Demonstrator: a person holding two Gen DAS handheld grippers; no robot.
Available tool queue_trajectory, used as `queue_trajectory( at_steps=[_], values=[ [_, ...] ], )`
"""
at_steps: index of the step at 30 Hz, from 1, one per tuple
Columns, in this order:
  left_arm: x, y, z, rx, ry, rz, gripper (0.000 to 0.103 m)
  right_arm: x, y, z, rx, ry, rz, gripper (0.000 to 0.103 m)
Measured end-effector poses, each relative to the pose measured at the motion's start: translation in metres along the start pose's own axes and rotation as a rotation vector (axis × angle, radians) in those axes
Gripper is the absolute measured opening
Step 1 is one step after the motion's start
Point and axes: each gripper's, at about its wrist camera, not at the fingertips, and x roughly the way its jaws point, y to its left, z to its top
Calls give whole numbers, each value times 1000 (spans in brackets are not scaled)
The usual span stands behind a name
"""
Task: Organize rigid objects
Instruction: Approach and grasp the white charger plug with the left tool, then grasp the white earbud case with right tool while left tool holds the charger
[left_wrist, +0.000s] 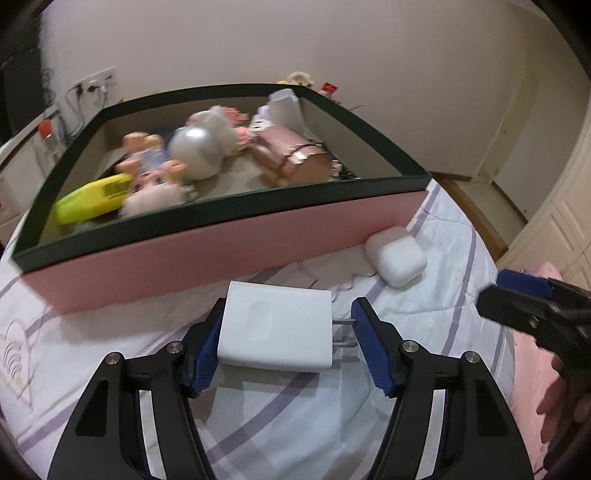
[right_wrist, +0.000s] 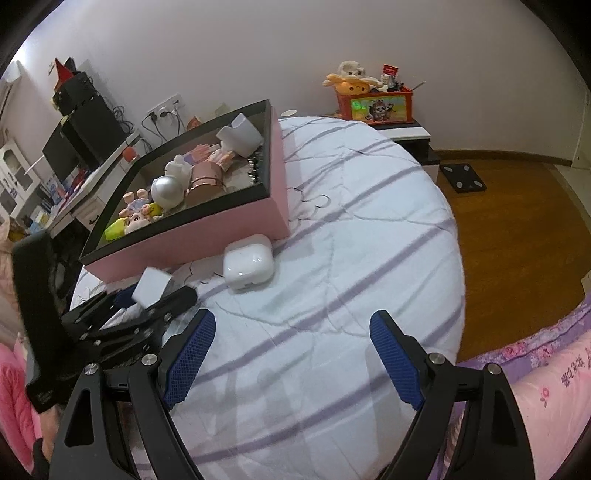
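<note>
My landmark is the pink box (left_wrist: 229, 243) with the dark rim, set on the striped bedspread (left_wrist: 295, 417). Just in front of its near wall, toward the left, lies the white charger (left_wrist: 273, 332), prongs pointing right. My left gripper (left_wrist: 284, 350) straddles it at a middling width: the left pad looks to touch the charger's side, the right pad stands just clear of the prong tips. To grip it well I judge I should shift so the pads meet the flat body, not the prongs, then lift it over the rim. Further right, near the box's corner, the white earbud case (right_wrist: 248, 263) waits. My right gripper (right_wrist: 291, 363), jaws wide and empty, hangs over bare bedspread, short of that case
</note>
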Motion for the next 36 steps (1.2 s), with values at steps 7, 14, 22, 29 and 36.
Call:
queue_trajectory(
  at_steps=[7, 14, 22, 29, 36],
  values=[
    [-20, 28, -15, -50, -3, 46, 67, 29, 27, 15, -66, 14, -23, 87],
    [-29, 47, -15, -76, -17, 79, 67, 59, 40, 24, -88, 39, -79, 87],
    [-30, 56, -16, -99, -19, 81, 67, 66, 45, 22, -142, 9, -155, 47],
    [-38, 56, -17, -99, -32, 78, 67, 54, 45, 13, -124, -4, -122, 44],
    [-56, 61, -16, -109, -61, 87, 67, 26, 52, 10, -125, -23, -76, 44]
  ],
)
